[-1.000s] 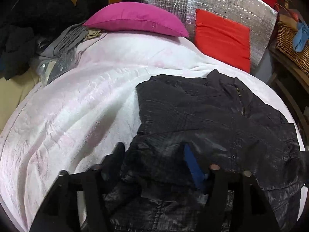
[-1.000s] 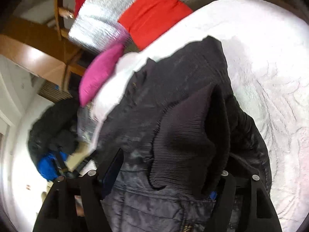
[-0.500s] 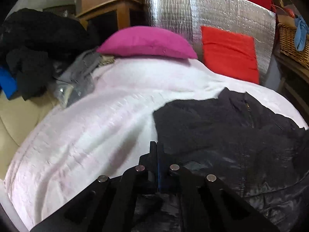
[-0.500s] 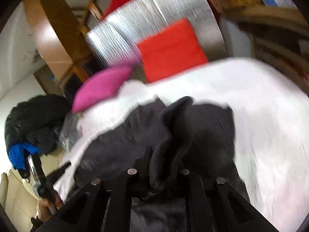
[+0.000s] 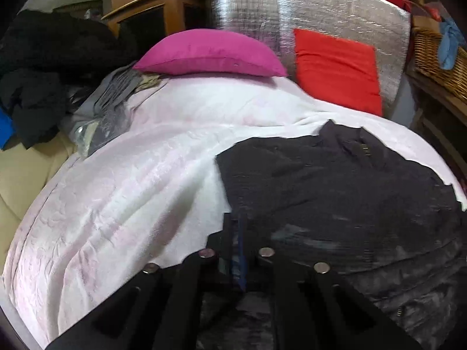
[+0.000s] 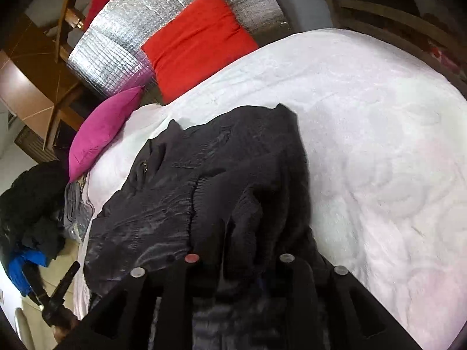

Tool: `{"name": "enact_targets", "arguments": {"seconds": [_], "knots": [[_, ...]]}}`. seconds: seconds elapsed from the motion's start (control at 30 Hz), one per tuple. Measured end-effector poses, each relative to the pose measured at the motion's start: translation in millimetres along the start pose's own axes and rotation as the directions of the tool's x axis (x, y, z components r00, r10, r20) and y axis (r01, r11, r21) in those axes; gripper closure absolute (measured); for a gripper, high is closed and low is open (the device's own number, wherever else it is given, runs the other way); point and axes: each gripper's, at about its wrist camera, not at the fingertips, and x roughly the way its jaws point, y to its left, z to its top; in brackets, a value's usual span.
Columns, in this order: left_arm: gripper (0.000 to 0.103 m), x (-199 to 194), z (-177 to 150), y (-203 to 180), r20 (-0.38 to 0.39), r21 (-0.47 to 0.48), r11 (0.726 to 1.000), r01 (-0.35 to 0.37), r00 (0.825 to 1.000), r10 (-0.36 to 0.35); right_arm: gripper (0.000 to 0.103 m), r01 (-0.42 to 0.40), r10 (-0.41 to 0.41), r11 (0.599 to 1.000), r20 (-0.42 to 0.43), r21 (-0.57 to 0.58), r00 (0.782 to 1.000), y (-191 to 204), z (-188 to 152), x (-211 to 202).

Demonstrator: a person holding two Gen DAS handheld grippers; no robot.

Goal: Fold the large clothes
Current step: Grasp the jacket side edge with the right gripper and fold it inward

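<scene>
A black quilted jacket (image 5: 335,192) lies on the white blanket (image 5: 131,189), collar toward the cushions. My left gripper (image 5: 242,233) sits at the jacket's near left edge. Its jaws are opening, a narrow gap apart, with dark fabric still between them. In the right wrist view the jacket (image 6: 181,180) has its sleeve folded over the body, ribbed cuff (image 6: 221,198) on top. My right gripper (image 6: 245,233) is over that cuff. Its jaws are opening with the cuff fabric bunched between the fingers.
A pink pillow (image 5: 210,52), a red cushion (image 5: 335,67) and a silver foil panel (image 5: 321,8) stand at the bed's head. Dark clothes (image 5: 43,67) are piled at the left, and a wicker basket (image 5: 437,58) stands at the right. White blanket (image 6: 379,145) spreads right of the jacket.
Both grippers closed on jacket fabric half a second ago and have since parted a little. The right gripper brought the sleeve over the jacket body, and its view swung back down.
</scene>
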Motion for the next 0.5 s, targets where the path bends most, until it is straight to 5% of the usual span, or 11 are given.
{"name": "enact_targets", "arguments": {"seconds": [0.03, 0.07, 0.1, 0.2, 0.3, 0.4, 0.5], "knots": [[0.071, -2.4, 0.0, -4.0, 0.007, 0.015, 1.000, -0.001, 1.000, 0.001, 0.065, 0.018, -0.018, 1.000, 0.020, -0.005, 1.000, -0.5, -0.1, -8.6], [0.043, -5.8, -0.6, -8.0, 0.019, 0.028, 1.000, -0.007, 1.000, 0.006, 0.042, 0.036, -0.036, 0.999, 0.040, -0.008, 0.999, 0.2, -2.8, -15.6], [0.028, -10.6, -1.5, -12.1, 0.043, 0.040, 0.999, -0.014, 0.999, 0.012, 0.024, 0.060, -0.060, 0.998, 0.069, -0.006, 0.996, -0.1, -4.0, -23.8], [0.028, -16.0, -1.6, -23.5, 0.071, 0.090, 0.996, -0.019, 0.997, 0.012, 0.024, 0.065, -0.062, 0.998, 0.199, -0.010, 0.978, 5.7, -7.6, -50.7], [0.027, -6.4, -6.3, -34.9, 0.043, 0.141, 0.989, -0.048, 0.998, 0.043, 0.029, 0.091, -0.059, 0.988, 0.235, -0.125, 0.970, 32.2, -13.6, -53.0], [0.027, 5.0, -11.7, -39.1, -0.003, 0.163, 0.985, -0.052, 0.999, 0.053, 0.053, 0.129, -0.083, 0.969, 0.213, -0.212, 0.974, 56.2, -18.3, -37.2], [0.027, 8.8, -15.1, -39.5, -0.012, 0.173, 0.983, -0.055, 0.998, 0.058, 0.055, 0.154, -0.119, 0.958, 0.154, -0.241, 0.981, 65.2, -21.0, -9.0]]}}
